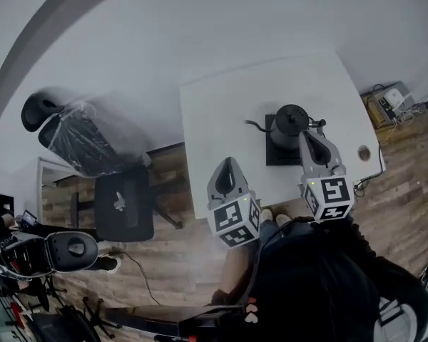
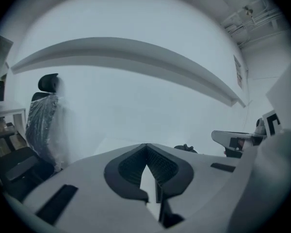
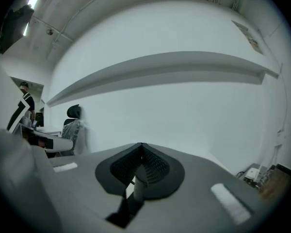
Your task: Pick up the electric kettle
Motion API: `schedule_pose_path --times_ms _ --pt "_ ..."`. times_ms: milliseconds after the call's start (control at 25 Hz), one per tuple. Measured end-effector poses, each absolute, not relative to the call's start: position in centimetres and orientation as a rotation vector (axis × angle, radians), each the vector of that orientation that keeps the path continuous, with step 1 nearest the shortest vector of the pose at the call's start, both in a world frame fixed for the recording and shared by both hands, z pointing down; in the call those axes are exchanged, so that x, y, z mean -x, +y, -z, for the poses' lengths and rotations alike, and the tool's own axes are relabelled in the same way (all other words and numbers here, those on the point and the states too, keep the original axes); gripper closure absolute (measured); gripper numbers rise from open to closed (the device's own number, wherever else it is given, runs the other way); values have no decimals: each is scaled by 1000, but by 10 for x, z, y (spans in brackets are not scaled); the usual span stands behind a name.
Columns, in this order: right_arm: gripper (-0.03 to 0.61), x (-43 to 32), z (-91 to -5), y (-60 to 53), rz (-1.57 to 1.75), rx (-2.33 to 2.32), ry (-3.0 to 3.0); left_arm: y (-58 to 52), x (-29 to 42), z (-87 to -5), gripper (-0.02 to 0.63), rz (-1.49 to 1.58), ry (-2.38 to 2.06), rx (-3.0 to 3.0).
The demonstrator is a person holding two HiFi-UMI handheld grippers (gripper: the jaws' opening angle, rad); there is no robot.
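Observation:
The black electric kettle [image 1: 289,122], with a thin curved spout to its left, stands on a black square base [image 1: 278,157] on the white table [image 1: 221,112]. My right gripper [image 1: 308,135] is shut and empty, its tips just right of the kettle body near the handle. My left gripper [image 1: 227,162] is also shut and empty, over the table's near edge, left of the kettle. In the left gripper view only the kettle's lid [image 2: 185,148] peeks over the shut jaws, with the right gripper [image 2: 233,140] at the right. The right gripper view does not show the kettle.
A plastic-wrapped office chair [image 1: 85,144] and a black seat [image 1: 125,205] stand left of the table. A round cable hole [image 1: 364,152] sits near the table's right edge. Cables and small devices [image 1: 389,102] lie on the floor at right. A person [image 3: 23,106] stands far left.

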State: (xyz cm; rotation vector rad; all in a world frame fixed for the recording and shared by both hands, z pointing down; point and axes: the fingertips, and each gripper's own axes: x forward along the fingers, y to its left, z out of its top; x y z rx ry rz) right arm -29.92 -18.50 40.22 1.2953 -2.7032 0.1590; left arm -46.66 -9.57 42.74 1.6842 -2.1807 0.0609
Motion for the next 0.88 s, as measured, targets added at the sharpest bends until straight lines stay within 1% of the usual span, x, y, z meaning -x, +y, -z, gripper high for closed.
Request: schedule_pose_path --times_ms 400,640,880 --pt "577 220 -417 -210 -179 -1646 -2459 -168 418 -441 614 -129 -1932 -1933" --pt "577 196 -422 -220 -189 -1694 -2405 -192 399 -441 614 -142 -1882 -1975" --pt "577 194 -429 -229 -183 -1671 -2409 -199 389 -447 614 -180 -1884 -1979"
